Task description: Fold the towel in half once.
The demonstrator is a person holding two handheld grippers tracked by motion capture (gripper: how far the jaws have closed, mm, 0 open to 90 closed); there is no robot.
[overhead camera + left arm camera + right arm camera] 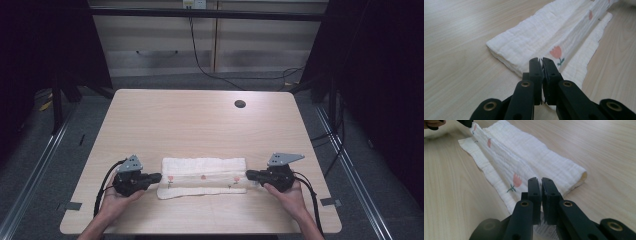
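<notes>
- White quilted cloth (202,177), folded into a long strip with small pink tulip prints, lies across the near part of the pale wooden surface (200,125), running left to right.
- Left claw (159,176) is at the strip's left end, jaws pressed together, pinching a thin edge of the cloth (529,47) between them.
- Right claw (248,174) is at the opposite end, jaws likewise clamped on the cloth (524,160), with fabric showing below the pads.
- Both hands come in from the near edge, each claw pointing inward along the strip.
- Between the claws a raised fold of the cloth runs the length of the strip, with a flatter layer trailing on the near side.
- Far off, a dark round hole (240,104) sits in the surface.
</notes>
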